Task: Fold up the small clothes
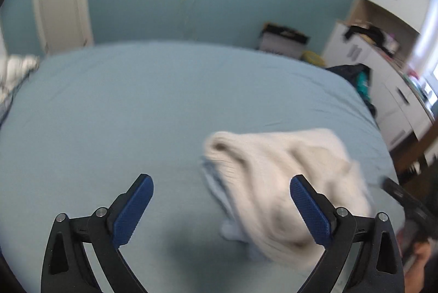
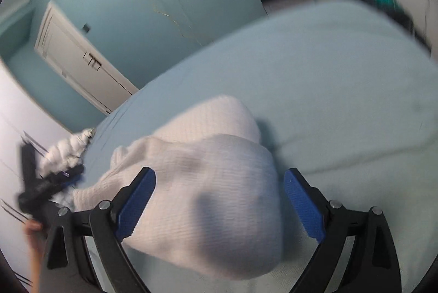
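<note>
Bed sheet [image 1: 137, 101] lies bare across its left and far portions: passage unobstructed there. White knit garment [image 1: 287, 178] occupies the near right. Dark clothing pile [image 1: 358, 82] and white cabinets [image 1: 388, 90] crowd the right edge.

The white sweater [image 1: 287, 183] is smeared with blur, so its folds are hard to see. The shelves [image 1: 383, 46] at the side are fuzzy too. The other gripper [image 2: 41, 183] is a dark blur, half cut off
</note>
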`<state>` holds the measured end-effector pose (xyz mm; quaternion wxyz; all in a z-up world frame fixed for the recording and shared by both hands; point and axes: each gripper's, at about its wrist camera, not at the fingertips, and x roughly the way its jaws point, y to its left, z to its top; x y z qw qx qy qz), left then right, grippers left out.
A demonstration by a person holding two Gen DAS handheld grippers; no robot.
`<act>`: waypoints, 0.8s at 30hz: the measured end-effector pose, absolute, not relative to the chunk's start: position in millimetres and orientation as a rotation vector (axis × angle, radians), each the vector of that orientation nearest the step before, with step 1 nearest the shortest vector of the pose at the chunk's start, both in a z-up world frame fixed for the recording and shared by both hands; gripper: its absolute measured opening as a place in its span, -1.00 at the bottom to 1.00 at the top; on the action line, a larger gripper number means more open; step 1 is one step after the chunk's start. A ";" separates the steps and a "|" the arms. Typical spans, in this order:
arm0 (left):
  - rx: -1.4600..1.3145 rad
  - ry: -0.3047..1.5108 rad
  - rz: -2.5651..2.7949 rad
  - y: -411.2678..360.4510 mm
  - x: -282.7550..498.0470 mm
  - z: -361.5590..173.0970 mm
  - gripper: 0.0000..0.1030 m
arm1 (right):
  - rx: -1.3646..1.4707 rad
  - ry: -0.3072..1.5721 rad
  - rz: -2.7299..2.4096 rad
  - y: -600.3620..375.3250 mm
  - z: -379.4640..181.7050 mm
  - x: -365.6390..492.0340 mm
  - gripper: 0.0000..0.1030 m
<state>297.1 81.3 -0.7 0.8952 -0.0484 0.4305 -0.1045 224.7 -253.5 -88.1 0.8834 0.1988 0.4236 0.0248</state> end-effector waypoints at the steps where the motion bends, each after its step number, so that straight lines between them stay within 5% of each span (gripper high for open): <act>1: -0.080 0.874 -0.238 65.1 287.3 6.3 1.00 | 0.382 0.871 0.020 -256.2 -90.3 234.2 0.81; 7: 0.202 0.908 -0.159 -6.1 299.0 -34.2 1.00 | 0.378 1.016 -0.047 -235.4 -124.5 256.6 0.82; 8: 0.196 0.945 -0.146 -10.0 305.1 -49.2 1.00 | 0.348 1.030 -0.077 -232.3 -131.7 257.0 0.96; 14: 0.027 0.990 -0.129 6.8 310.9 -83.7 1.00 | 0.321 1.105 -0.108 -226.3 -162.7 256.6 0.98; 18: -0.007 1.066 -0.139 23.1 300.2 -54.6 1.00 | 0.438 1.254 -0.091 -229.8 -136.3 277.4 0.98; 24: 0.160 1.000 -0.077 57.9 203.9 17.8 1.00 | 0.461 1.064 -0.044 -255.6 -22.3 206.8 0.98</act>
